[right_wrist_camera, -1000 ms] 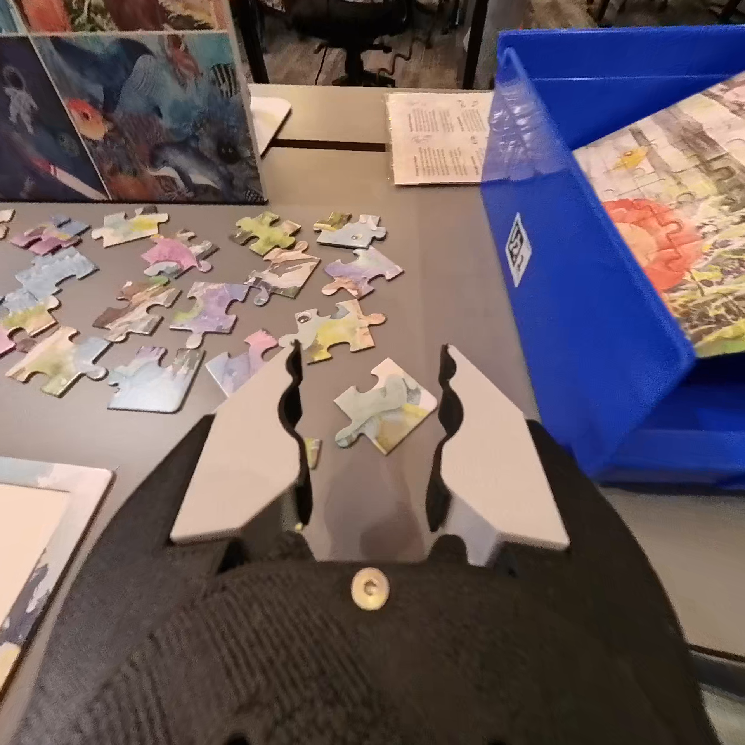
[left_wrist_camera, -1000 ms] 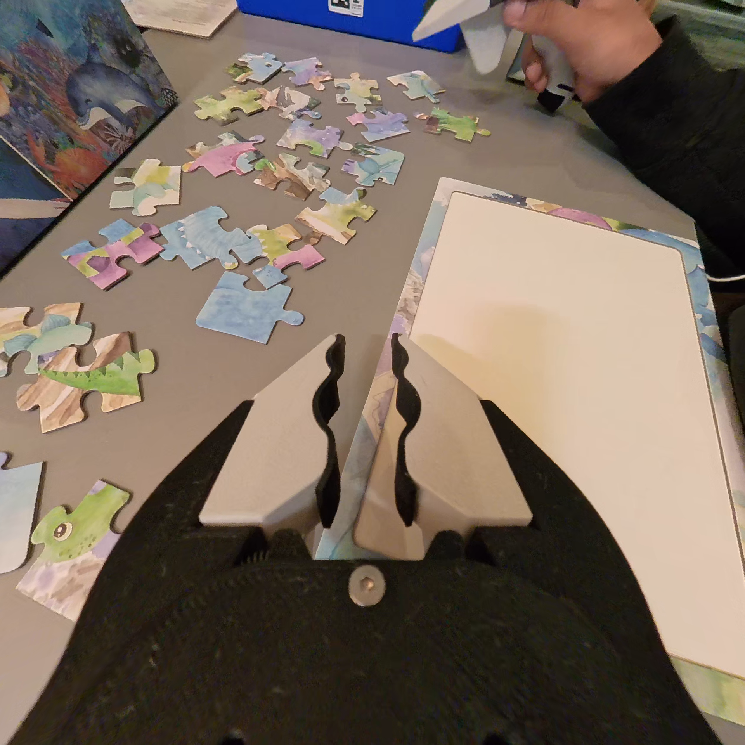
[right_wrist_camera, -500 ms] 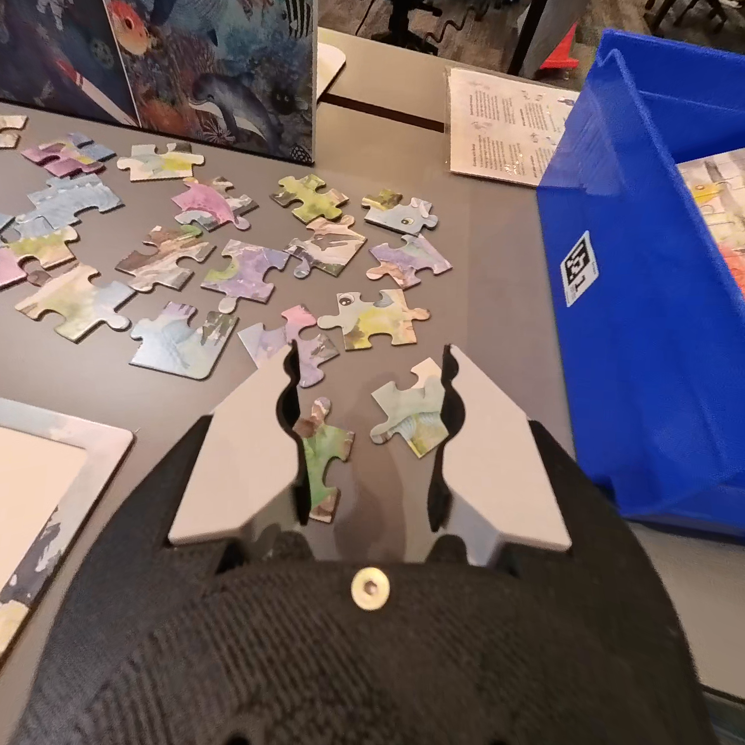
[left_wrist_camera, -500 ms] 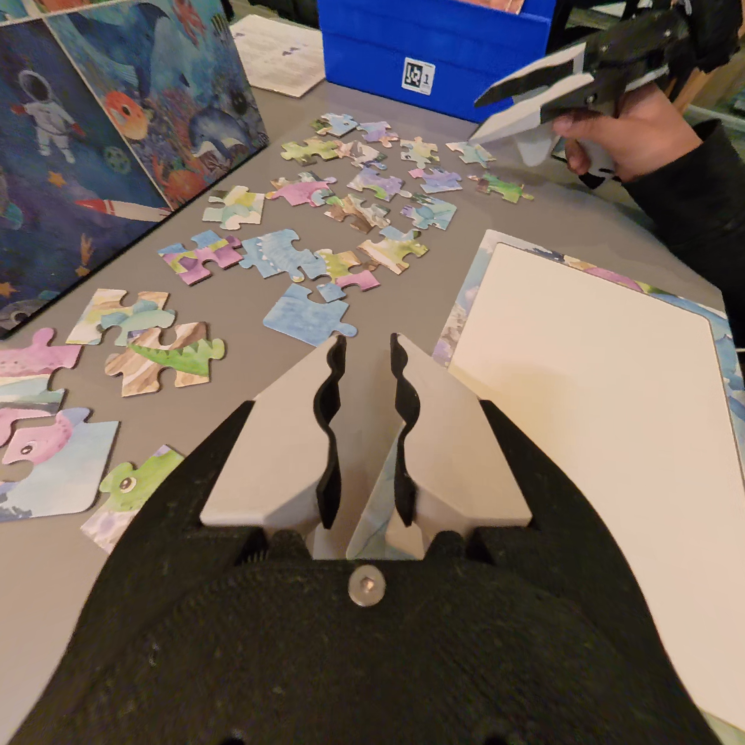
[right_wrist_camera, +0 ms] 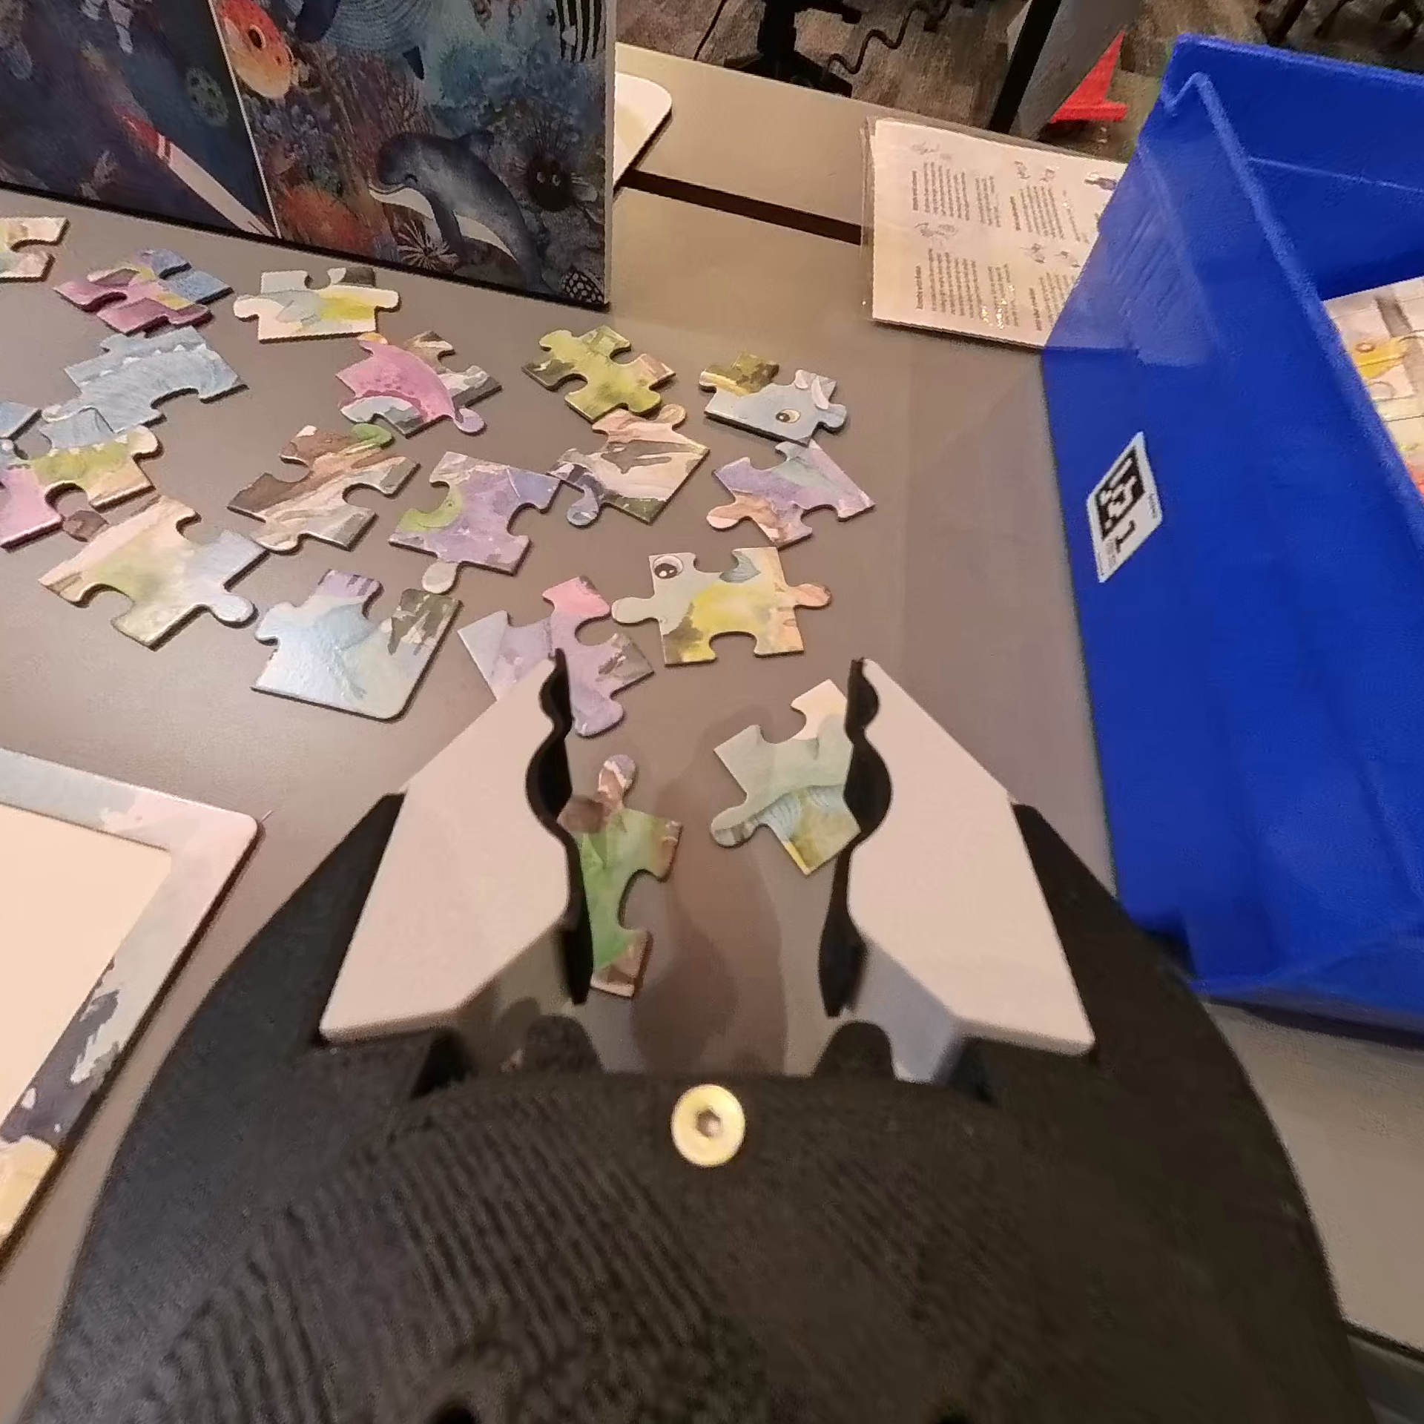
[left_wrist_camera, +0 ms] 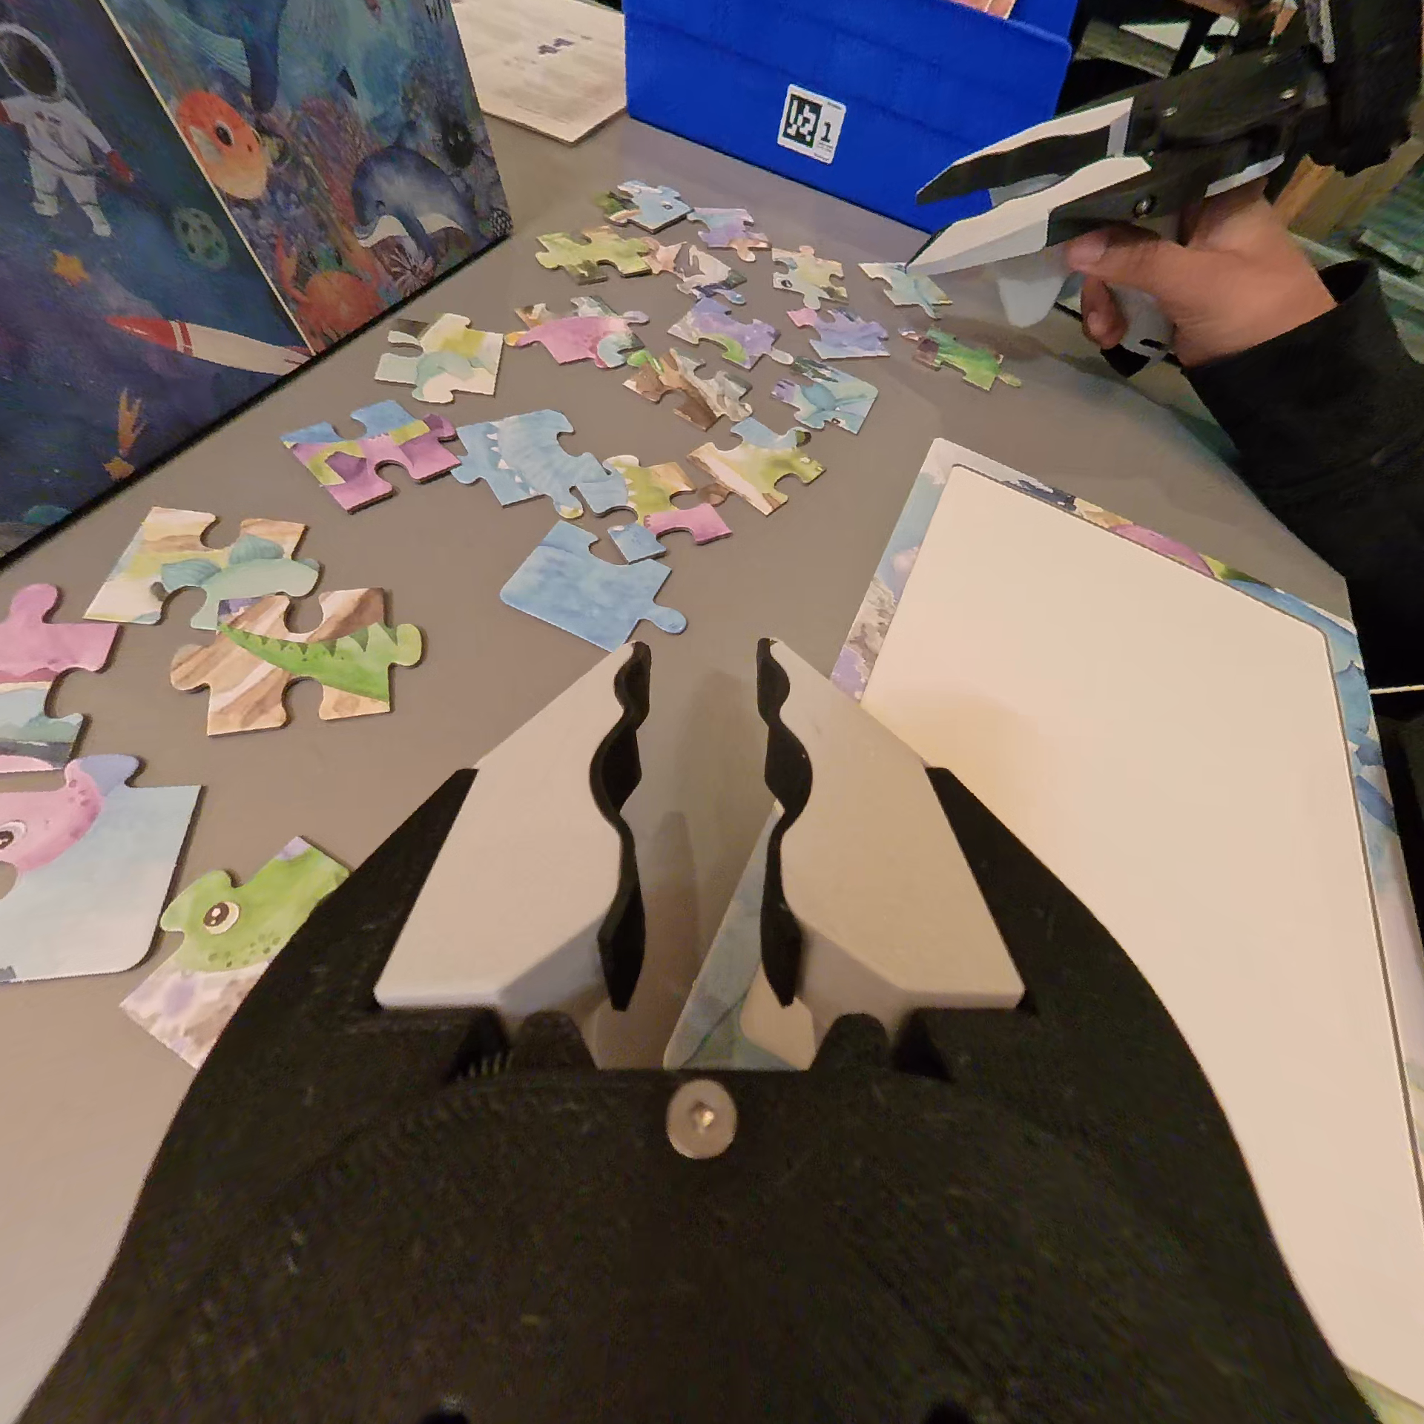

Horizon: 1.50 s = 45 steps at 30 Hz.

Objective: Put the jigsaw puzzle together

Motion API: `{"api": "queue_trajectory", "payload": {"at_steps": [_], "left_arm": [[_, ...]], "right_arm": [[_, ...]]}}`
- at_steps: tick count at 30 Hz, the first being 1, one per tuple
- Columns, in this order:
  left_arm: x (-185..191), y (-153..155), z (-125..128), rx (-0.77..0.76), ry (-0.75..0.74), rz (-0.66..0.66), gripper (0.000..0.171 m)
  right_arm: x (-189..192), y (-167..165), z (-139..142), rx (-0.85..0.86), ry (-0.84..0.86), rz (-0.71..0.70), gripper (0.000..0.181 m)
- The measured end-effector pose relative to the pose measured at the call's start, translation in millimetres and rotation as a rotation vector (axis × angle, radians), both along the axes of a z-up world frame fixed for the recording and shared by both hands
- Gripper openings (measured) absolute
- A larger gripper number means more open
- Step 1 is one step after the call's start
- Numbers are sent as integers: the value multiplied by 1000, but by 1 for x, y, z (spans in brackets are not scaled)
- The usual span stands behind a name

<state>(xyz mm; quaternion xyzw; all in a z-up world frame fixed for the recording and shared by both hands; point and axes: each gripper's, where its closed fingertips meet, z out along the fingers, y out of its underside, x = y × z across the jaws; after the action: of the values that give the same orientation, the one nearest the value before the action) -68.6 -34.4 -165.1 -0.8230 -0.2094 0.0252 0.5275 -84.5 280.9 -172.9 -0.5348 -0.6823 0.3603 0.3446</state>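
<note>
The right gripper [right_wrist_camera: 705, 678] hangs with jaws spread and empty above two loose flat cardboard jigsaw pieces, a green one [right_wrist_camera: 620, 863] and a pale yellow-blue one [right_wrist_camera: 778, 794], just beside the blue plastic bin [right_wrist_camera: 1233, 616]. The left gripper [left_wrist_camera: 701, 655], jaws parted a little and holding nothing, sits farther from that bin at the white puzzle tray [left_wrist_camera: 1117, 809]. These pieces look thin, light and stiff, probably slippery on the grey table [left_wrist_camera: 462, 693]; I would nip one by an overhanging edge or tab.

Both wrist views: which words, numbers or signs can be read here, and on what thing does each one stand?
White sticker on the blue bin: a black square code and a short number; I do not copy its writing.
Printed sheet on the table: lines of text, too small to read.
Picture box, puzzle pieces, puzzle frame: no writing visible.
</note>
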Motion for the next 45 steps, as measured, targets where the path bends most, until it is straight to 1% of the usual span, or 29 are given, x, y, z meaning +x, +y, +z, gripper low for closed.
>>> {"api": "queue_trajectory", "payload": {"at_steps": [10, 21, 28, 32, 35, 40, 45], "left_arm": [[2, 2, -4, -42, 23, -10, 27], [2, 3, -6, -55, 26, -10, 28], [2, 3, -6, -59, 25, -10, 29], [2, 3, -7, -62, 21, -10, 29], [2, 3, -7, -62, 24, -10, 30], [3, 4, -8, -69, 29, -16, 30], [4, 4, -8, -77, 35, -20, 30]], "right_arm": [[0, 0, -2, 19, -8, 1, 71], [1, 4, -10, 35, -44, -10, 72], [6, 20, -28, -15, -151, -91, 73], [9, 29, -35, -3, -193, -129, 76], [10, 34, -35, -5, -193, -152, 76], [13, 50, -33, 29, -187, -219, 71], [12, 40, -37, -64, -210, -184, 78]]}}
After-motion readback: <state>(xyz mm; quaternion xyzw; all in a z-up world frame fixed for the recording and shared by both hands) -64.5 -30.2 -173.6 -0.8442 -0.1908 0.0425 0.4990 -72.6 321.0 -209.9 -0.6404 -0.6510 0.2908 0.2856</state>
